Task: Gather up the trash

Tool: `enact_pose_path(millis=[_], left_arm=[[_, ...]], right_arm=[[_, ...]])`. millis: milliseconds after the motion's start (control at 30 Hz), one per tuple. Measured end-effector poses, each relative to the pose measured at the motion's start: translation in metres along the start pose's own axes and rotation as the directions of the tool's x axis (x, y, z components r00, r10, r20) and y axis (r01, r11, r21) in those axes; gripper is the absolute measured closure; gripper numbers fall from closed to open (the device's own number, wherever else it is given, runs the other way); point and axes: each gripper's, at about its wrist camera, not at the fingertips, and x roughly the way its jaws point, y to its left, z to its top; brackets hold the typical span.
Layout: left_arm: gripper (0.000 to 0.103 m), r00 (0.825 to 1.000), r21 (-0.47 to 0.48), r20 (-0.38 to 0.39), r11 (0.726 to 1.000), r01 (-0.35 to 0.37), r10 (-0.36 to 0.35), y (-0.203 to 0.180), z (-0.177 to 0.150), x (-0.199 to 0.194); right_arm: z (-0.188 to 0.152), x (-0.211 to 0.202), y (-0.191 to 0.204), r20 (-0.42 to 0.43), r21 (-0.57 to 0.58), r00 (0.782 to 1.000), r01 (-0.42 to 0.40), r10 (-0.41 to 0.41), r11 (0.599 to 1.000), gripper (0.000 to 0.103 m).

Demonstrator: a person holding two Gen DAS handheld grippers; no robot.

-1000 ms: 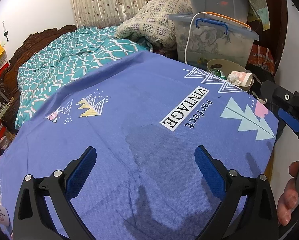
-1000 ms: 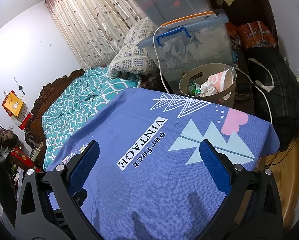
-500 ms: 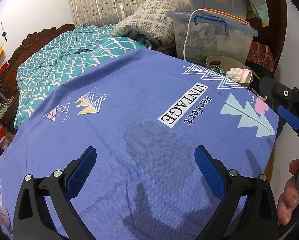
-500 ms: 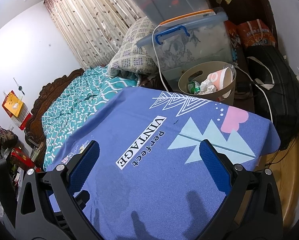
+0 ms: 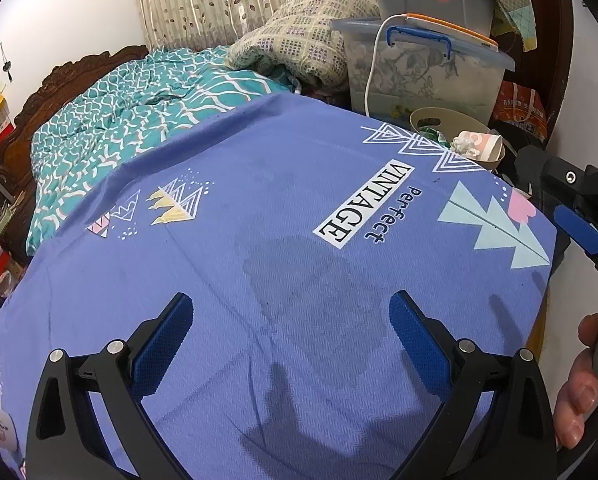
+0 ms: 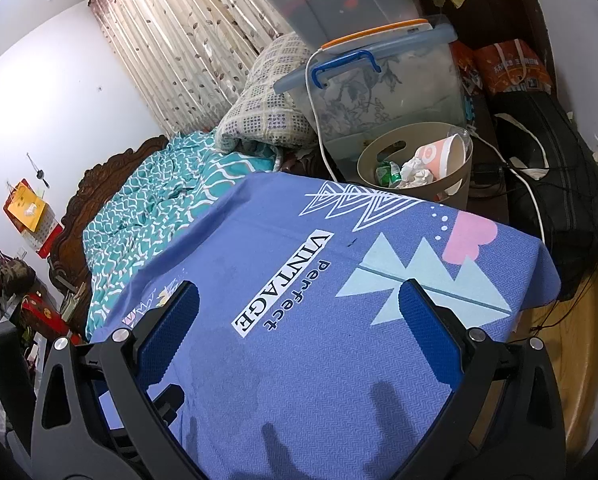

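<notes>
A beige trash bin stands on the floor beyond the far edge of the table; it also shows in the left wrist view. In it lie a pink-and-white paper cup, crumpled white tissue and green wrappers. My left gripper is open and empty above the blue tablecloth. My right gripper is open and empty above the same cloth; it shows at the right edge of the left wrist view.
A dark damp patch marks the cloth. Clear storage boxes with a white cable stand behind the bin. A black bag sits right of it. A bed with a teal quilt lies to the left.
Both views have drifted slightly; the grippers stay open and empty over the cloth. Nothing was taken hold of or let go.
</notes>
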Motion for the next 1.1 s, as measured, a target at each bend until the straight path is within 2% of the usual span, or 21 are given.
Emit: enact_pose_path(millis=[1100], left_arm=[[0.008,1.000,0.002,-0.013,1.000,0.010,-0.010,0.0015,-0.0048,0.0033]], right_arm=[[-0.0008,0.0005,0.0012,0.000,-0.002,1.000,0.001,-0.001,1.000,0.004]])
